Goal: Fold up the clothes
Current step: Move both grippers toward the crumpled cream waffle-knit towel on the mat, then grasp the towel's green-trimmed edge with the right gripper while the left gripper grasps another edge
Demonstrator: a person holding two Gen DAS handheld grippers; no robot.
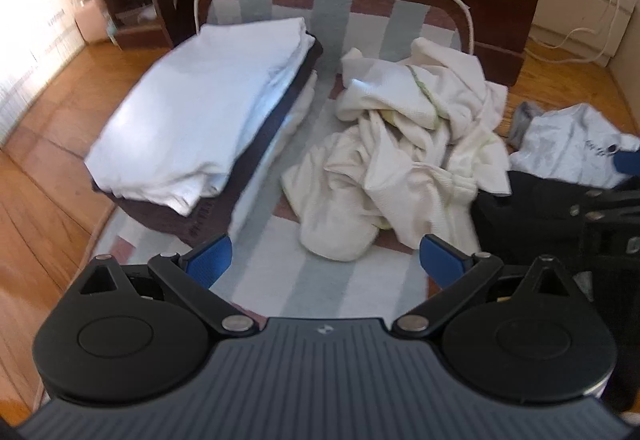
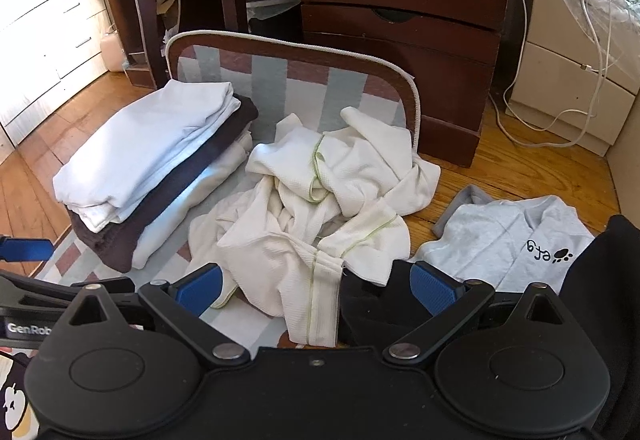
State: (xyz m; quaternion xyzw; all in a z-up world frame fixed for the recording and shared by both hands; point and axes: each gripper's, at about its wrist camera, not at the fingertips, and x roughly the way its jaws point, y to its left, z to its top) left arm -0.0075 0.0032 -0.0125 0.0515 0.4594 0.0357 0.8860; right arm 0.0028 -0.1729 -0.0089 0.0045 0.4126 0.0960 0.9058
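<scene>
One crumpled white waffle-weave robe [image 2: 312, 200], edged in pale green piping, lies heaped on the striped mat [image 2: 256, 324], and it looks like the next garment to fold. Its nearest hem and a long piped placket hang toward the right wrist camera, touching a black garment [image 2: 360, 304] that lies at the mat's near right corner. The right gripper [image 2: 316, 290] hovers just above that hem with its blue pads spread wide and nothing between them, probably because this straight edge is the easiest part to catch. The left gripper [image 1: 326, 260] is likewise spread and empty, held over a bare strip of mat just in front of the heap.

To the left, a folded stack [image 2: 152, 168] of white pieces with a dark brown one between them sits squared along the mat's left side, likely kept there to leave the middle free as work surface. The strip between stack and robe is narrow, so spreading the robe flat will call for dragging it toward the near edge, or it may push the stack askew. The mat's far end curls upright against a dark wooden dresser [image 2: 400, 20], closing that side. On the wood floor [image 2: 520, 168] to the right, a pale grey sweatshirt [image 2: 500, 236] with a paw print waits, well off the mat.
</scene>
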